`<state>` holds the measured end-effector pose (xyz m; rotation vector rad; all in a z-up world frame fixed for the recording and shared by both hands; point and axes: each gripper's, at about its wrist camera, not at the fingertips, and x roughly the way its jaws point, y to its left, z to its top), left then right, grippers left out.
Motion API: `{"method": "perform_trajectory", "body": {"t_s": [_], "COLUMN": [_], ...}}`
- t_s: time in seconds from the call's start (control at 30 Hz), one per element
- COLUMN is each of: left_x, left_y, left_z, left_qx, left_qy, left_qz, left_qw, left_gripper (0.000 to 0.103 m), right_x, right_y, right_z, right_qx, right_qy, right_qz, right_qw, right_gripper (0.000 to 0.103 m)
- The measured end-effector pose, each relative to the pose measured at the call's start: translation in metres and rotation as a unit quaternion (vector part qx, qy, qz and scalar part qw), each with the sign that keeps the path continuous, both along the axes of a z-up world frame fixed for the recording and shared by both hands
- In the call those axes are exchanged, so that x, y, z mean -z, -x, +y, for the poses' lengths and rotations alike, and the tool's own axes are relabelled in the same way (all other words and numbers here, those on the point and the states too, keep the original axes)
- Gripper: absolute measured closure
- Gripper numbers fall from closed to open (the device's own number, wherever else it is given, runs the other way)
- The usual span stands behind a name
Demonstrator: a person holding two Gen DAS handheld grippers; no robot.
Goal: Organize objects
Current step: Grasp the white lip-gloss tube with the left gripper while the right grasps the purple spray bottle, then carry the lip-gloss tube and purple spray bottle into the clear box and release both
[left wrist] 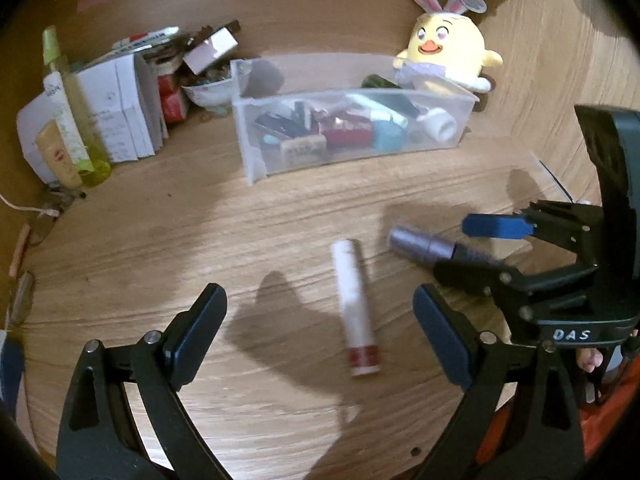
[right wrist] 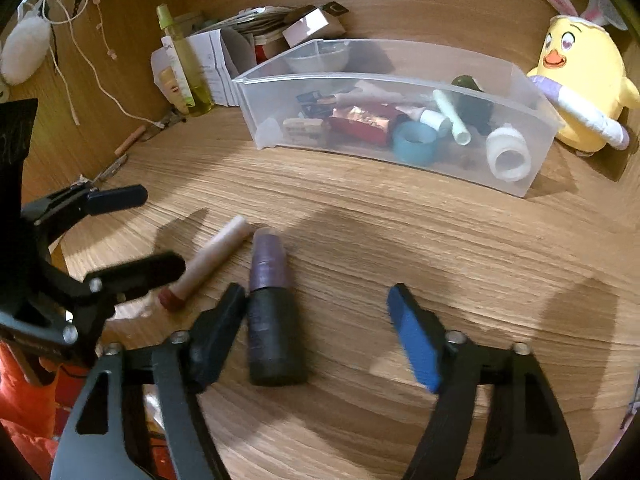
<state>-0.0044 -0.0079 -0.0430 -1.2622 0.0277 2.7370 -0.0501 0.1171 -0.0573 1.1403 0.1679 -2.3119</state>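
Note:
A white tube with a red cap (left wrist: 356, 306) lies on the wooden table between the open jaws of my left gripper (left wrist: 320, 320); it also shows in the right wrist view (right wrist: 212, 260). A purple and black bottle (right wrist: 272, 312) lies on its side between the open jaws of my right gripper (right wrist: 320, 320), close to the left finger (right wrist: 218, 336). In the left wrist view the bottle (left wrist: 424, 246) lies between the right gripper's jaws (left wrist: 468, 248). A clear plastic bin (left wrist: 400, 100) of small items stands further back, also in the right wrist view (right wrist: 532, 132).
A yellow chick plush with bunny ears (left wrist: 444, 46) stands behind the bin's right end. White boxes (left wrist: 116, 112), a green spray bottle (left wrist: 76, 120) and a bowl (left wrist: 208, 92) crowd the back left corner. A white cord (right wrist: 100, 84) hangs down the left wall.

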Motion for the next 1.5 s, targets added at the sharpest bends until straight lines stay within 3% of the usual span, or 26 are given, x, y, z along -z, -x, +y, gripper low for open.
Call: {"method": "perform_trajectory", "body": {"t_s": [0.03,0.1,0.17,0.23,0.33,0.37,0.63,1.5], "left_x": [0.002,0.006,0.011,0.013,0.013,0.012,0.006,-0.083], "left_y": [0.001,0.003,0.006,0.006,0.006,0.007,0.013,0.033], "left_z": [0.002,0.004,0.006,0.007,0.006,0.004,-0.002,0.000], "left_qx": [-0.001,0.004,0.007,0.004,0.004,0.005,-0.011,-0.017], "left_qy": [-0.001,-0.004,0.000,0.009,0.007,0.001,-0.016,-0.035], "left_qz": [-0.001,-0.007,-0.017,-0.011,-0.006,-0.009,0.006,0.134], "left_qw": [1.0000,1.0000,0.9998,0.9999,0.9999,1.0000,0.9998,0.9902], "left_gripper": [0.010,0.027,0.052,0.061,0.084,0.087,0.089,0.089], "right_x": [0.000,0.000,0.000,0.000,0.000,-0.001,-0.016,-0.093], "right_y": [0.000,0.000,0.001,0.002,0.003,0.002,0.010,0.039], "right_z": [-0.001,-0.002,-0.003,-0.003,-0.002,-0.002,0.009,0.040], "right_qx": [0.000,-0.003,-0.004,-0.005,-0.001,0.001,0.018,0.064], "right_qy": [-0.002,-0.006,-0.007,-0.005,-0.003,-0.001,0.026,0.070], "right_qz": [0.003,0.009,0.014,0.014,0.018,0.019,0.027,0.124], "right_qw": [1.000,1.000,1.000,1.000,1.000,1.000,0.999,0.988], "right_gripper": [0.053,0.061,0.076,0.080,0.080,0.080,0.080,0.080]}}
